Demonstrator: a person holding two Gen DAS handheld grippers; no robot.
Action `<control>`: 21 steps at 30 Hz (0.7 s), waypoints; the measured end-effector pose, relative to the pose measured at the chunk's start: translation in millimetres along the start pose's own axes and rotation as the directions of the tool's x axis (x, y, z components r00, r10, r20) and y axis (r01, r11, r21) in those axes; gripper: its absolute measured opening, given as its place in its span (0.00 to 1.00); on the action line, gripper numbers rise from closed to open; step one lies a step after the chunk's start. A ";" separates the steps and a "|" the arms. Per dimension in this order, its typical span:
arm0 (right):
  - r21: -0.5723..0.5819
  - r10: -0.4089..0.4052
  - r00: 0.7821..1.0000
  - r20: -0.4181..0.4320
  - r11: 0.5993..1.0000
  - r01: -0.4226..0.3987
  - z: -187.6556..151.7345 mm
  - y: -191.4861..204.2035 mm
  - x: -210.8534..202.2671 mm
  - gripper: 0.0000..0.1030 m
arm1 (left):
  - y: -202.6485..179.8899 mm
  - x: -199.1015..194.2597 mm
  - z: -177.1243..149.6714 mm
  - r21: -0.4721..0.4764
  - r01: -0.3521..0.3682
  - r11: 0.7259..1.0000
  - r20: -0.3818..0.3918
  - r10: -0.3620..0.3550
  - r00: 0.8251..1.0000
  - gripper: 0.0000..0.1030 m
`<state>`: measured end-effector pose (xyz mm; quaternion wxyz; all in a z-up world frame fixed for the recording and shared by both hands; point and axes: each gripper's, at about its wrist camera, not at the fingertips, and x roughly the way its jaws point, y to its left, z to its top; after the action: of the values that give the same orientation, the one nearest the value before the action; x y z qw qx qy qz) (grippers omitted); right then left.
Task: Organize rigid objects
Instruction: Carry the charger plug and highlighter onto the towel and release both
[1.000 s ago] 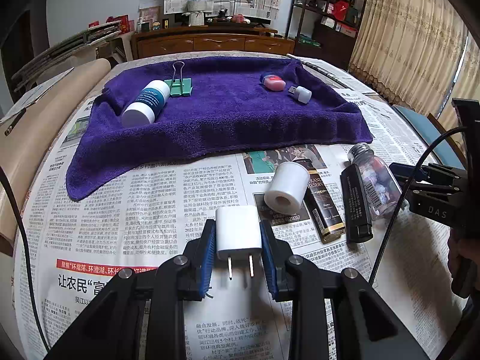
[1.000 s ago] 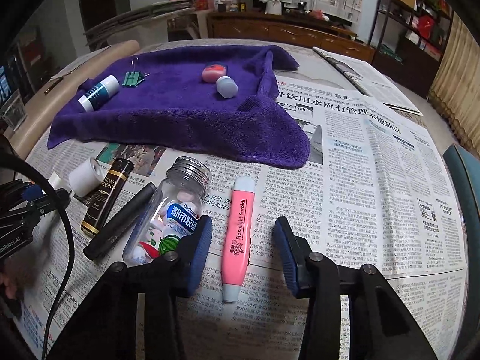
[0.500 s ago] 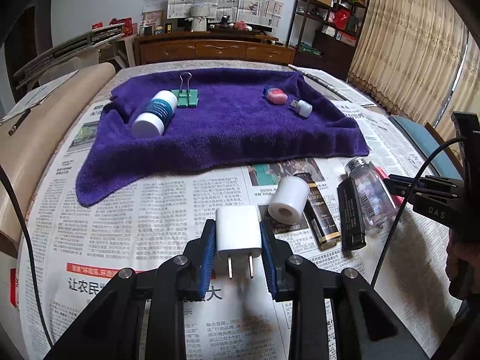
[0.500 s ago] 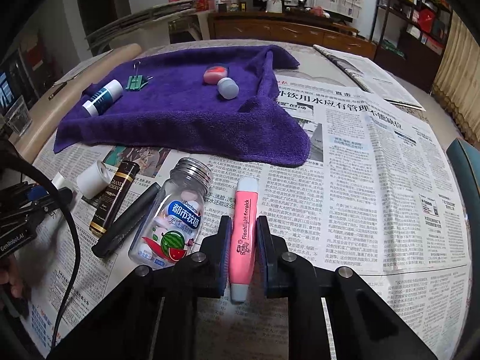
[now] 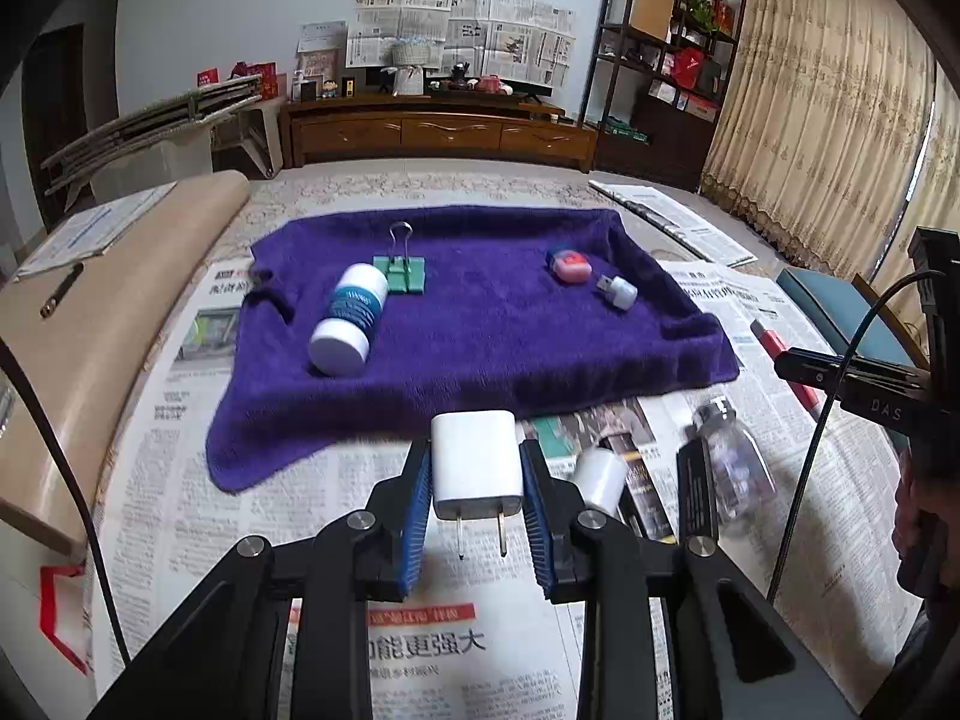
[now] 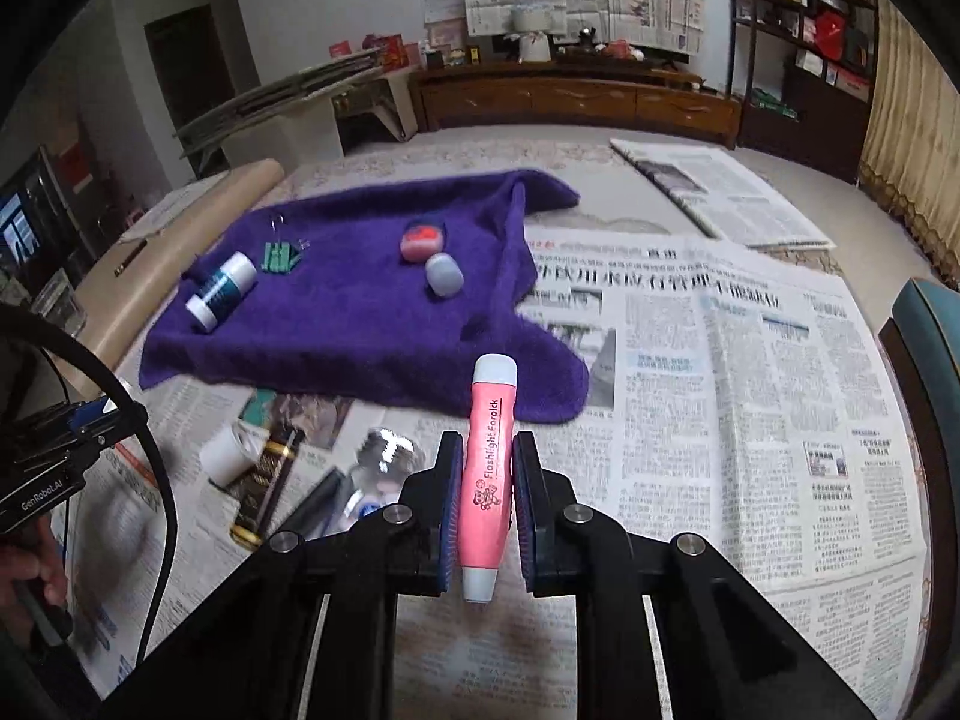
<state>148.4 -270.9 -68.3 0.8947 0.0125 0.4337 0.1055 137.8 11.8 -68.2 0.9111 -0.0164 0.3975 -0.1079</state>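
My left gripper (image 5: 477,474) is shut on a white plug charger (image 5: 477,462), prongs toward the camera, held above the newspaper. My right gripper (image 6: 487,480) is shut on a pink flashlight earpick (image 6: 489,468), lifted off the table; it also shows in the left wrist view (image 5: 780,360). A purple towel (image 5: 480,336) lies ahead with a white-blue bottle (image 5: 351,318), a green binder clip (image 5: 402,273), a pink case (image 5: 570,264) and a small white USB piece (image 5: 618,291) on it.
On the newspaper lie a white roll (image 5: 600,474), a black-gold tube (image 5: 639,492), a black bar (image 5: 696,492) and a clear candy jar (image 5: 735,468). A beige padded edge (image 5: 90,312) runs along the left. A teal chair (image 6: 930,336) stands at right.
Both grippers have lifted with their objects. The right gripper closed on the pink earpick and raised it off the newspaper; the left raised the charger toward the towel.
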 end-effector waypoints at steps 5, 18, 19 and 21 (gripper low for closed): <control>0.011 0.033 0.999 0.019 0.999 -0.033 19.4 3.2 1.6 0.16 | 8.7 -2.8 16.4 -0.004 0.000 1.000 0.012 0.000 1.000 0.27; -0.054 0.093 0.996 -0.005 0.994 -0.093 76.0 28.3 41.1 0.16 | 17.2 42.6 66.8 0.000 -0.009 1.000 -0.005 0.009 1.000 0.27; -0.056 0.098 0.995 -0.008 0.994 -0.099 77.9 30.4 45.3 0.16 | 16.2 48.0 70.5 0.002 -0.008 1.000 -0.010 0.008 1.000 0.27; -0.065 0.107 0.994 -0.025 0.992 -0.109 82.0 35.0 56.5 0.16 | 14.7 57.4 76.2 0.007 -0.008 1.000 -0.013 0.008 1.000 0.27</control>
<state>240.0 -219.8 -56.9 0.8830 0.0053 0.4381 0.1682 233.8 9.8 -59.3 0.9090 -0.0110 0.4032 -0.1055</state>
